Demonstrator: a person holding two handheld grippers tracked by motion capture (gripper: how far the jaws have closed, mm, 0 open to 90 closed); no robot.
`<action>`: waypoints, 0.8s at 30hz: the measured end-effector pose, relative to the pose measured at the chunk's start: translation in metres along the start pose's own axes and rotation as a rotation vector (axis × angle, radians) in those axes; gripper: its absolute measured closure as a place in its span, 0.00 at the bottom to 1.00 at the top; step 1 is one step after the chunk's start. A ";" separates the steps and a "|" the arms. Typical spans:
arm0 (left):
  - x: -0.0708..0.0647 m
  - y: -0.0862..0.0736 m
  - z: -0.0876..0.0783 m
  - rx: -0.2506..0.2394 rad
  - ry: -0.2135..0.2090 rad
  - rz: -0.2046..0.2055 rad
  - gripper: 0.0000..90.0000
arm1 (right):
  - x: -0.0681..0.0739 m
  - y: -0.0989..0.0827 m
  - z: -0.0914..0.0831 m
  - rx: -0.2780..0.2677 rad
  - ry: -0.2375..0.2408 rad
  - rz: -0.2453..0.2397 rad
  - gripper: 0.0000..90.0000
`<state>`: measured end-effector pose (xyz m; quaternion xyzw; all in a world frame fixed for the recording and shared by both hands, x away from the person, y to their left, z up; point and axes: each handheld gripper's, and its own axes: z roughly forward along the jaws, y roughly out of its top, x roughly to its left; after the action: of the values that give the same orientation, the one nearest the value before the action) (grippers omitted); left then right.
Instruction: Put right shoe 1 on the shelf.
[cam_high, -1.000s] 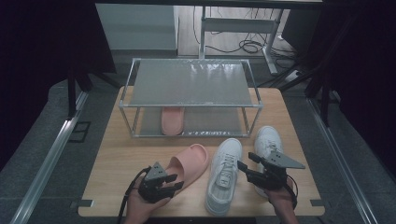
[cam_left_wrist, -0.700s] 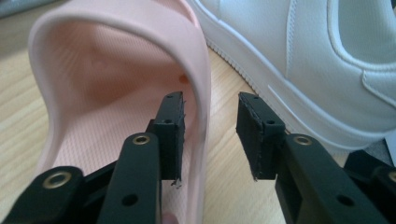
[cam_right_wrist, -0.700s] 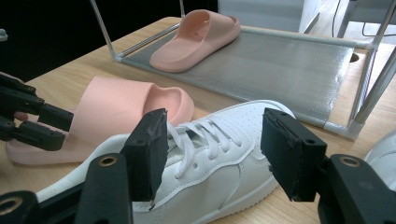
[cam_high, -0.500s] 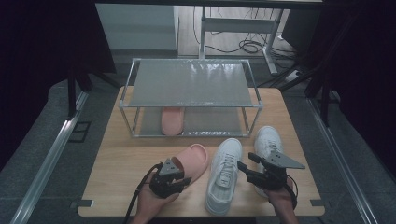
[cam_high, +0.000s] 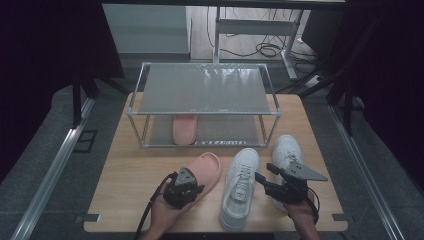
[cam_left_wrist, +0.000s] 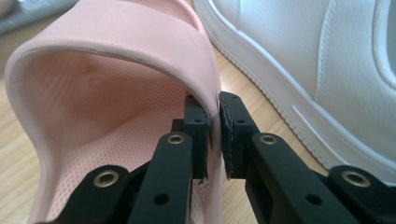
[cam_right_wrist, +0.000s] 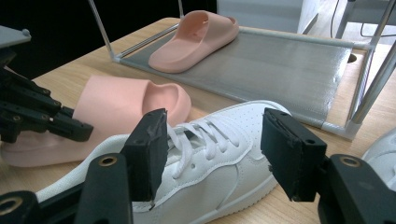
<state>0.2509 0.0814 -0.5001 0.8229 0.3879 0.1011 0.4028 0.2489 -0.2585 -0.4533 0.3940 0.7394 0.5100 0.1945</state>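
Counting the footwear gives four pieces: two pink slides and two white sneakers. One pink slide (cam_high: 199, 174) lies on the wooden table (cam_high: 130, 175) in front of the rack, toe toward it; the second pink slide (cam_high: 184, 129) sits on the lower shelf of the two-tier shoe rack (cam_high: 205, 90), at its left part. One white sneaker (cam_high: 241, 186) lies just beside the near slide, on its right; the other white sneaker (cam_high: 286, 150) lies farther right, partly hidden behind the right gripper.

Two hand-held grippers are present. The left gripper (cam_left_wrist: 214, 135) has its two black jaws on the side wall of the near slide's strap, one pad inside the strap and one outside, with the pink wall pinched between them. Its jaws have just been closing, from wide apart to this narrow gap. The right gripper (cam_right_wrist: 212, 144) stands with jaws wide apart, holding nothing; the laced white sneaker shows beyond the gap between them.

Compared with a second ago, the left gripper has shifted from beside the slide's heel, at its left, to over the slide's rear part, in the high view. The right gripper, both sneakers and the slide on the shelf keep their places.
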 end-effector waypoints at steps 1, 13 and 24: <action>0.001 0.002 -0.002 -0.010 0.006 -0.001 0.92 | 0.000 0.000 0.000 -0.001 0.000 0.002 0.47; 0.006 0.028 -0.001 -0.103 0.029 -0.042 0.92 | -0.001 0.000 -0.002 -0.005 0.000 0.006 0.47; 0.012 0.055 0.029 -0.117 0.059 -0.076 0.91 | -0.002 0.000 -0.001 -0.002 0.001 0.009 0.47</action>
<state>0.3039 0.0526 -0.4799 0.7792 0.4237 0.1324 0.4424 0.2491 -0.2605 -0.4532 0.3968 0.7372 0.5120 0.1923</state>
